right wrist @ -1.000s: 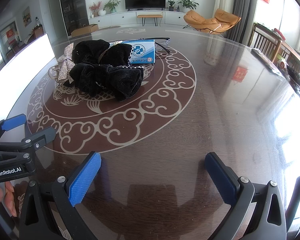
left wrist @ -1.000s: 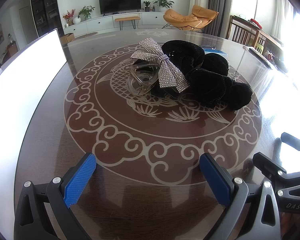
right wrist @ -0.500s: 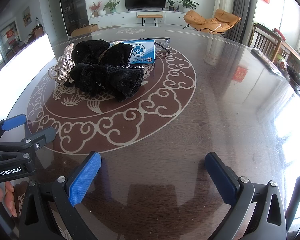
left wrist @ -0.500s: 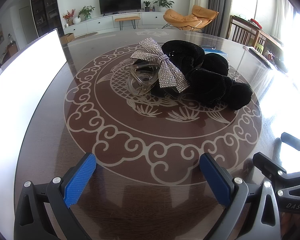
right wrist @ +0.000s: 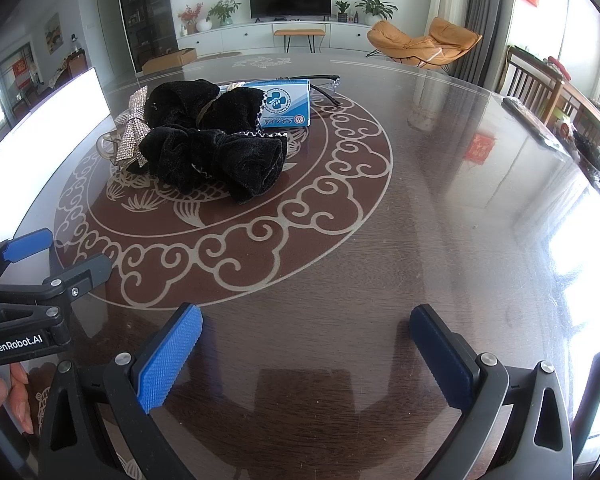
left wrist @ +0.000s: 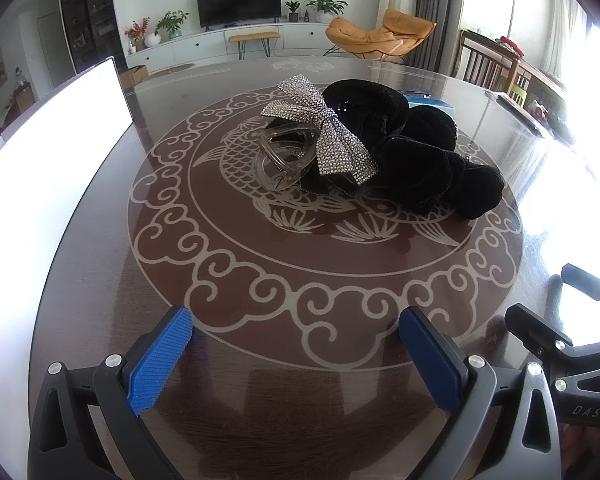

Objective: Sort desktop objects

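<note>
A pile sits at the middle of the round patterned table (left wrist: 260,280): a rhinestone bow clip (left wrist: 324,136), a clear claw clip (left wrist: 284,156) and two black velvet bows (left wrist: 420,160). In the right wrist view the black bows (right wrist: 216,144) lie in front of a blue and white box (right wrist: 286,104), with glasses (right wrist: 324,82) behind it. My left gripper (left wrist: 296,344) stands open near the table's front edge, well short of the pile. My right gripper (right wrist: 306,344) is open too, over bare table to the right of the pile.
A bright white panel (left wrist: 52,152) stands along the table's left side. The left gripper (right wrist: 32,280) shows at the left of the right wrist view, with a person's fingers (right wrist: 4,396) below it. Chairs (right wrist: 540,88) stand at the far right.
</note>
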A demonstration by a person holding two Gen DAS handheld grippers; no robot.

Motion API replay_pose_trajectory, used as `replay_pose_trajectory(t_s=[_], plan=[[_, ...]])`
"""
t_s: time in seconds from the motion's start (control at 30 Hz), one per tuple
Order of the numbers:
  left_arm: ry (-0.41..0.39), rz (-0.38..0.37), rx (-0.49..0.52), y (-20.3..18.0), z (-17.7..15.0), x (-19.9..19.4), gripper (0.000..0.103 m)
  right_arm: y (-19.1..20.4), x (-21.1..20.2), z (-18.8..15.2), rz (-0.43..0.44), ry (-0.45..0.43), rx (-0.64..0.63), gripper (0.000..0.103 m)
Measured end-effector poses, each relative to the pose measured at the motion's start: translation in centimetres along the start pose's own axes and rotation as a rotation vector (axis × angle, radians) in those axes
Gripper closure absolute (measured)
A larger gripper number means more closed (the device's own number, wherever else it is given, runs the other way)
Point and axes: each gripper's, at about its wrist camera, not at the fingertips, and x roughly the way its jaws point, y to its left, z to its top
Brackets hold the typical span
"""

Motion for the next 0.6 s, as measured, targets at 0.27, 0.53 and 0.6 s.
replay_pose_trajectory(t_s=[0.27,0.53,0.6], plan=[[-0.095,-0.113,-0.184,1.9,8.9,-0.4,0.000,0.0,0.0,0.0,0.000,0.000,0.000,0.000],[0.010,0.023,-0.139,3.5,7.4,3.7,0.000,0.0,0.0,0.0,0.000,0.000,0.000,0.000],[-0.001,0.045,-0.154,5.2,4.8,2.8,0.000,0.0,0.0,0.0,0.000,0.000,0.000,0.000]])
